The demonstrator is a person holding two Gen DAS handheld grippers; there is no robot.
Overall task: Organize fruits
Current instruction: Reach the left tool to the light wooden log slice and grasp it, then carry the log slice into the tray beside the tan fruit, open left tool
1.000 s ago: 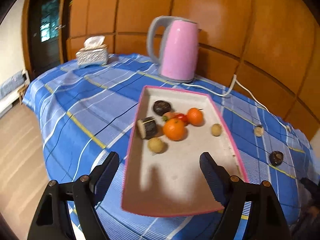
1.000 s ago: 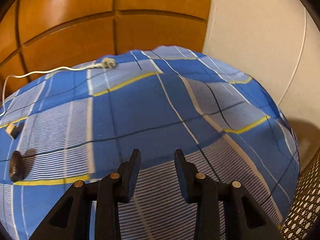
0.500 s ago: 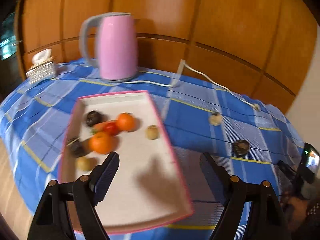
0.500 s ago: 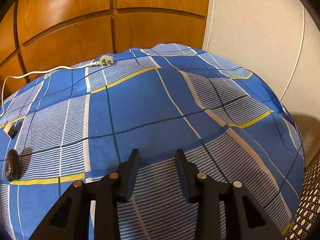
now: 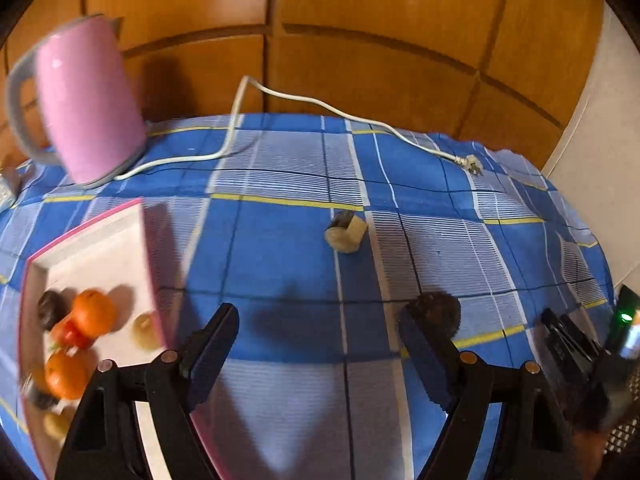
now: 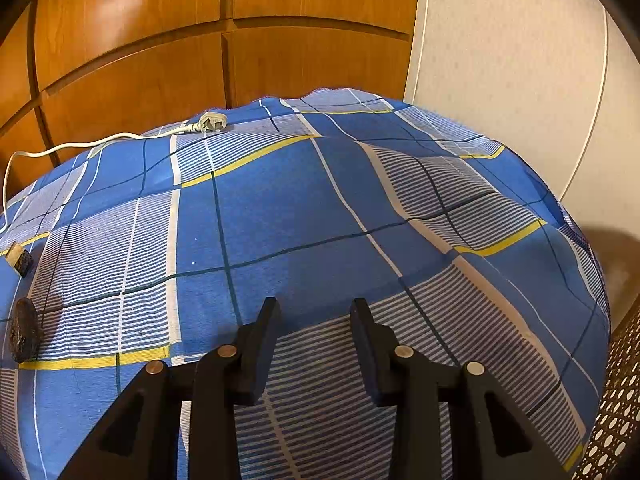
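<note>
Left wrist view: the left gripper [image 5: 318, 344] hangs over the blue checked worktop [image 5: 280, 248], jaws wide apart, nothing between them. At the left sits the pink-rimmed tray [image 5: 92, 248], cut by the frame edge and blurred; in it are two oranges [image 5: 94, 312], a red fruit [image 5: 68, 334], a dark round fruit [image 5: 50, 308] and a pale one [image 5: 144, 330], hard to name. Out on the cloth a pale cut piece [image 5: 346, 232] lies with its dark-skinned end toward the wall, flat faces toward the camera. The dark round fruit [image 5: 438, 314] is half hidden behind the right-hand finger [image 5: 424, 354]. The pink kettle [image 5: 86, 100] leans in the distortion, its white cord [image 5: 320, 104] trailing right.

Right wrist view: the right gripper [image 6: 314, 344] has jaws slightly parted, empty, over bare cloth. At the left edge the dark fruit [image 6: 25, 330] looks squeezed into a tall oval, long axis up the frame. Above it the cut piece [image 6: 19, 256] is partly cropped. The plug [image 6: 212, 122] rests near the far edge.
</note>
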